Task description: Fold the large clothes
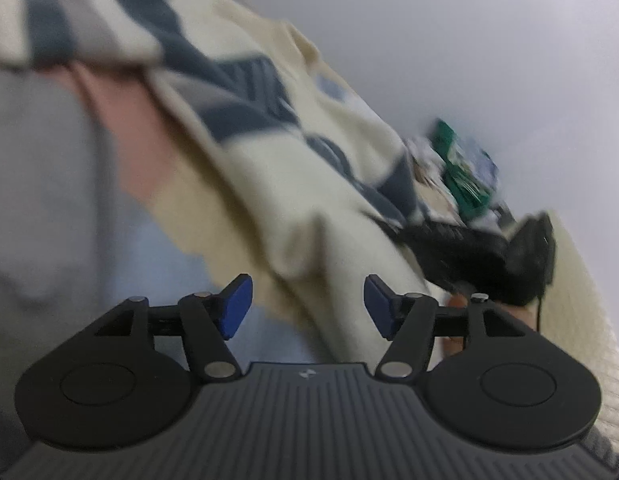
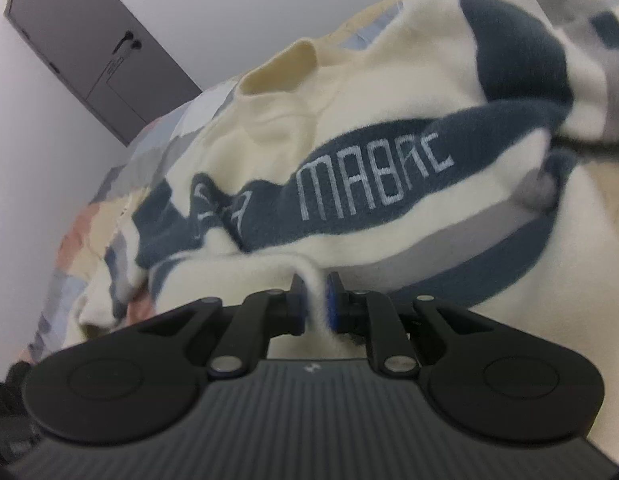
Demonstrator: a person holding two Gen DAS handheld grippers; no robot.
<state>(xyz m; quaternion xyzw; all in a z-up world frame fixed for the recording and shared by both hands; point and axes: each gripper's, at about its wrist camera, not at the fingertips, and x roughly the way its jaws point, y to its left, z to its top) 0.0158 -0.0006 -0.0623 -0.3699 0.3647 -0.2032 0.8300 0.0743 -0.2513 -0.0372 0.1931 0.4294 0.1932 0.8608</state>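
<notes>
**Right tongs clamped on the sweater, left tongs spread and empty**

Your right gripper (image 2: 314, 307) is clenched on a fold of the cream sweater (image 2: 349, 128): a ridge of white knit is pinched between its blue pads (image 2: 332, 308), which stand nearly together with only the cloth between them. From the right wrist view the sweater spreads across most of the frame, its neck opening toward the upper left and a dark blue band (image 2: 389, 184) with pale lettering running across the chest. A grey stripe and a second blue band curve below it. The garment lies on a patchwork bedspread (image 2: 89, 216) of pale blue, pink and beige squares. Behind it stand a white wall and a grey door (image 2: 89, 40) with a dark handle.

Your left gripper (image 1: 308, 307) is released, its two blue pads (image 1: 237, 308) standing well apart with nothing between them. Its view is blurred. Beyond the fingers the same sweater (image 1: 269, 152) hangs in folds, cream with blue blocks. To the right, the black body of the other gripper (image 1: 489, 256) sits against the cloth. A blurred green and blue object (image 1: 465, 168) shows further back; what it is cannot be told.
</notes>
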